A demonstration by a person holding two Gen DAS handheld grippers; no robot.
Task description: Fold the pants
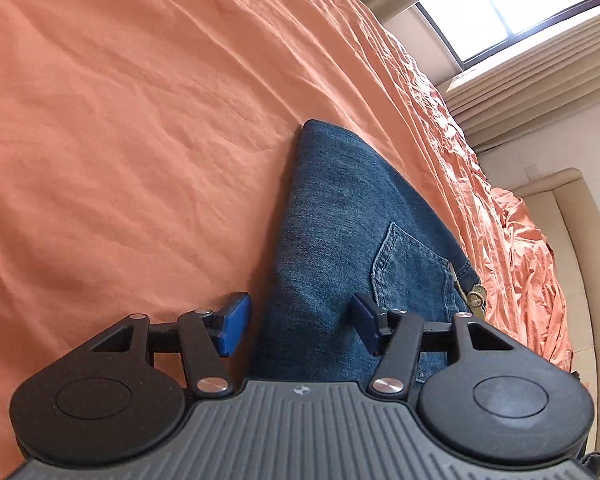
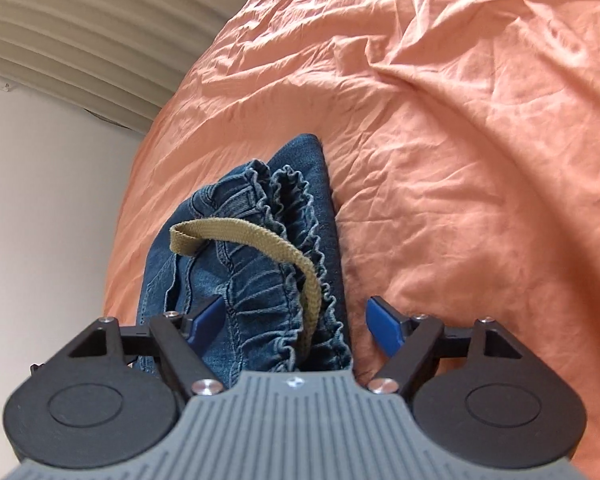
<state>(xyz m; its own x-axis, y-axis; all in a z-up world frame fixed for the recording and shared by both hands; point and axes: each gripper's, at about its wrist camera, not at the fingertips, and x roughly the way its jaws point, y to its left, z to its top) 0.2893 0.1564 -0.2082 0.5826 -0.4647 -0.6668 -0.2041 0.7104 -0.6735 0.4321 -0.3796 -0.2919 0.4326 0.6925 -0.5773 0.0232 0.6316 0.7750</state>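
Left gripper (image 1: 300,322) and right gripper (image 2: 296,318) both stood wide, gripping nothing, straddling the folded denim jeans (image 1: 340,216) on the orange bedsheet (image 1: 120,120). Denim judged soft, fairly heavy, non-slippery; best grasped at the elastic waistband (image 2: 268,304), 6 o'clock in right view.

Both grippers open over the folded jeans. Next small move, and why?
Probably close the right gripper on the elastic waistband: its jaws stand open astride those ruffles. The left gripper is open over the denim near the back pocket, gripping nothing.
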